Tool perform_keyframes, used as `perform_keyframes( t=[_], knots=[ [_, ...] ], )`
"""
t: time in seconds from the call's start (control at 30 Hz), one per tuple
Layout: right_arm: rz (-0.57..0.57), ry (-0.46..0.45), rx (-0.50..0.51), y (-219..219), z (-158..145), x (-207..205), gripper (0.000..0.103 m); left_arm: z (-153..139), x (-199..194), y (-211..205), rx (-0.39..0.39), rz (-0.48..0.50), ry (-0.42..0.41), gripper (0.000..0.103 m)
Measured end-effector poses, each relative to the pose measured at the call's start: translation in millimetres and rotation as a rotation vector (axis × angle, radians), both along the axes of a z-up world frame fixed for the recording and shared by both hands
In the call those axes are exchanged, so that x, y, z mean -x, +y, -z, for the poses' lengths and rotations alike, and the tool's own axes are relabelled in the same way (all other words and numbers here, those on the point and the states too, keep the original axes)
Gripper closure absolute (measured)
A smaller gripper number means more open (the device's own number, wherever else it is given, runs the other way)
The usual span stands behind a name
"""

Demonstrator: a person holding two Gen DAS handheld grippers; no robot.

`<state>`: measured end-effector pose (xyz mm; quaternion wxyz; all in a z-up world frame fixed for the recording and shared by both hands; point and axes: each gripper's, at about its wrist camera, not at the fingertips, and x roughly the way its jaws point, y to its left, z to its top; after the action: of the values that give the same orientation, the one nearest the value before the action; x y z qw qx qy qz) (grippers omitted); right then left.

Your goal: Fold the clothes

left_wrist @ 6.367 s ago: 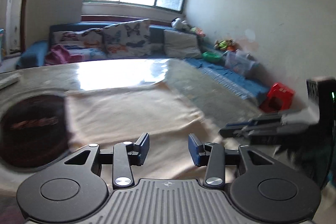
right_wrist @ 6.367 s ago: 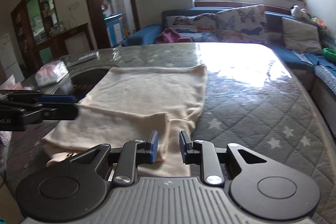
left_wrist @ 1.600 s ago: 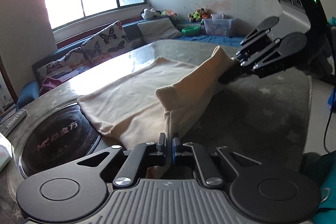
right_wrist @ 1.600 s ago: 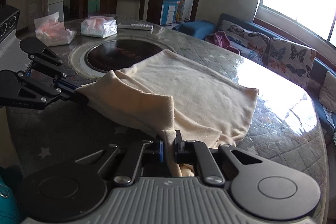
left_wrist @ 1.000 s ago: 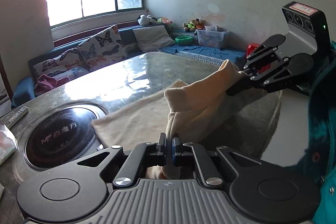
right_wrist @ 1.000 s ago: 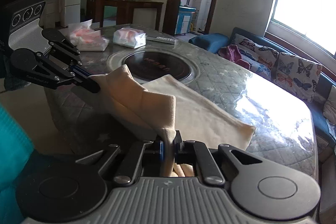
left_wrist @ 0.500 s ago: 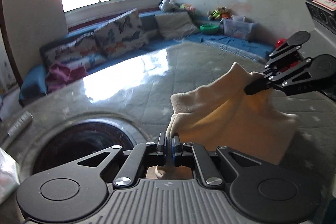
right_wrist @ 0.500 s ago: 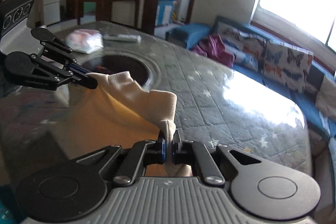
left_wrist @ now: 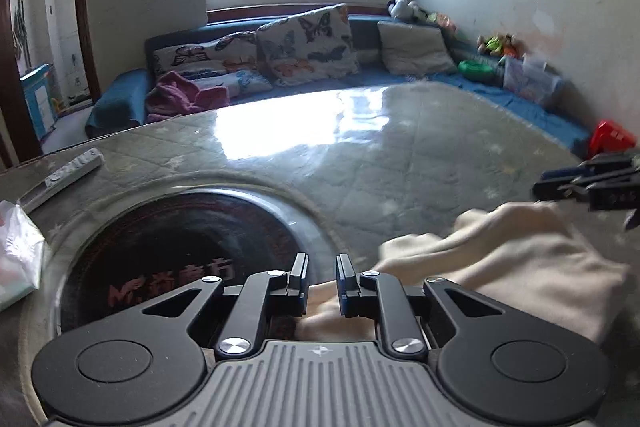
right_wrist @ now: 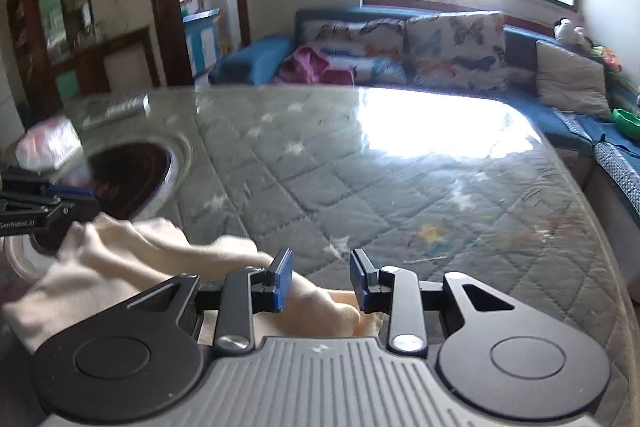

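Observation:
A cream cloth (left_wrist: 500, 267) lies in a folded, rumpled heap on the quilted table (left_wrist: 400, 155), close to the near edge. My left gripper (left_wrist: 322, 277) hovers over the cloth's left end. Its jaws are opening, and the cloth lies loose below them with no pad pressing it. In the right wrist view the cloth (right_wrist: 120, 259) spreads to the left. My right gripper (right_wrist: 320, 279) is over its right end with jaws also opening, the fabric slack beneath them. Each gripper shows in the other's view: the right gripper (left_wrist: 592, 183) and the left gripper (right_wrist: 48, 203).
A round dark hotplate (left_wrist: 180, 251) is set into the table left of the cloth. A remote control (left_wrist: 72, 171) and a plastic tissue pack (left_wrist: 16, 259) lie at the far left. A blue sofa with butterfly cushions (left_wrist: 304, 47) runs behind the table.
Both grippers were shut on the cloth's raised corners; now both have parted their jaws and let go. The cloth has dropped and slumped onto the table.

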<state>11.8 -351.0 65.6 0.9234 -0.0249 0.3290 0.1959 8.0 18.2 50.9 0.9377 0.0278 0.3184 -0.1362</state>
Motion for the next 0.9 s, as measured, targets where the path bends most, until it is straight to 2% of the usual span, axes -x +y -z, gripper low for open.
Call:
perform_keyframes(
  t=[0.13,0.2,0.43,0.5,0.77,0.9],
  knots=[
    [-0.033,0.036,-0.059,9.4,-1.0,1.5,0.073,-5.8,2.2,-21.2,0.096,0.060,0.029,0.088],
    [-0.046,0.047,-0.059,20.1,2.4,-1.1,0.073,-2.0,-1.8,-33.0,0.105,0.073,0.042,0.088],
    [-0.044,0.041,-0.016,47.5,17.2,-6.5,0.073,16.0,-9.2,-49.1,0.087,0.057,0.083,0.084],
    [-0.035,0.040,-0.015,48.8,20.0,-7.2,0.073,18.4,-12.0,-47.9,0.084,0.047,0.090,0.076],
    [-0.020,0.012,0.002,51.8,27.0,-8.6,0.072,21.1,-16.4,-51.5,0.084,0.031,0.101,0.064],
    [-0.019,0.013,0.014,53.7,26.2,-11.7,0.068,21.4,-15.4,-55.8,0.073,0.034,0.096,0.057]
  ],
)
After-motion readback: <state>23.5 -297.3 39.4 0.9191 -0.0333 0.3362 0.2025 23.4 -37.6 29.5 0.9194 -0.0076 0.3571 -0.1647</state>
